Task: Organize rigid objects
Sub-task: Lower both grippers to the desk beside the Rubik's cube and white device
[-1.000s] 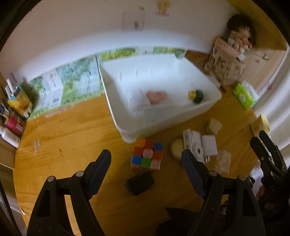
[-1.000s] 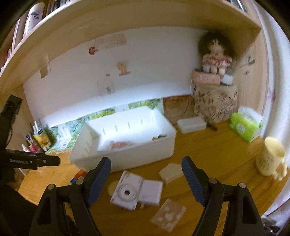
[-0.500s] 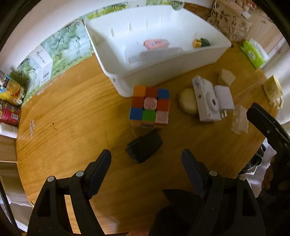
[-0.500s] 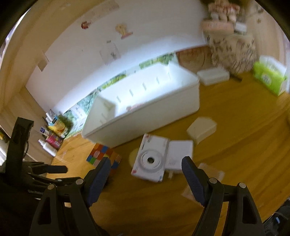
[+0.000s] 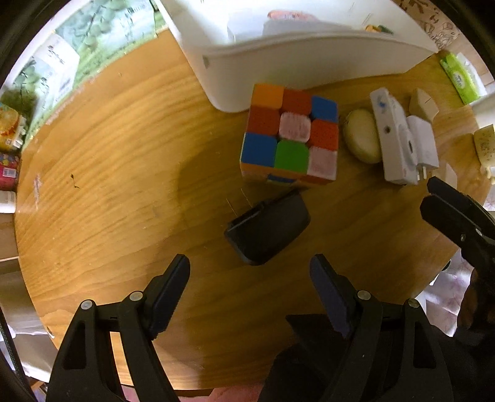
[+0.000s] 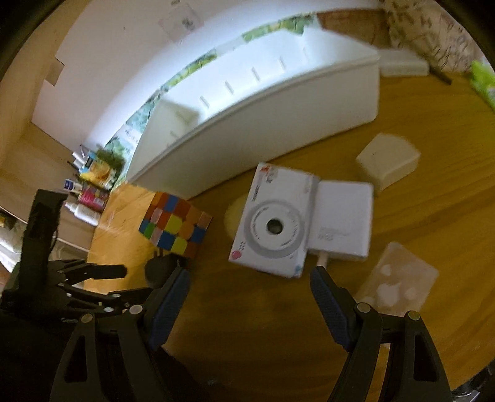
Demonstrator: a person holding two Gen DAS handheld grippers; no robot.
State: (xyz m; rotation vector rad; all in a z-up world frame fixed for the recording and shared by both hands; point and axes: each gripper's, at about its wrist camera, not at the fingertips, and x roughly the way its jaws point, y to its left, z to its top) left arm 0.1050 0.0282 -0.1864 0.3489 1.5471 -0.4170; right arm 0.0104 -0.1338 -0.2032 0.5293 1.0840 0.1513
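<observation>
**Both grippers spread above loose items on a wooden surface**

The left gripper [image 5: 250, 272] points straight down at the wooden surface [image 5: 117, 160], its jaws apart with nothing between them. Just ahead of its fingertips lies a small black case [image 5: 268, 230], tilted, untouched. Beyond the case, touching or nearly touching it, stands a puzzle cube [image 5: 290, 136] with orange, red, blue, green and pale stickers on top. The cube sits right against the front corner of a white bin [image 5: 309, 62], which holds a pink item [image 5: 289, 14] and a small yellow-and-green thing [image 5: 379, 28]; both are too cut off to make out.

To the right of the cube lies a pale oval disc [image 5: 360, 136], and against it a white toy camera [image 5: 393, 139] seen edge-on, with a flat white charger block [image 5: 422, 143] beside that. A cream box [image 5: 423, 105] sits further back.

The right gripper [image 6: 250, 280] angles down toward the same group, jaws likewise released and empty. In its view the camera [image 6: 275, 221] lies face up, lens showing, just beyond the fingertips, with the charger block [image 6: 343, 216] touching its right side. The cream box [image 6: 388, 162] sits apart behind them, and a clear flat packet [image 6: 397, 280] lies near the right finger. The cube [image 6: 174, 224] is to the left, in front of the bin [image 6: 263, 123], and the left gripper shows at the left edge, above the black case [image 6: 159, 270].
</observation>
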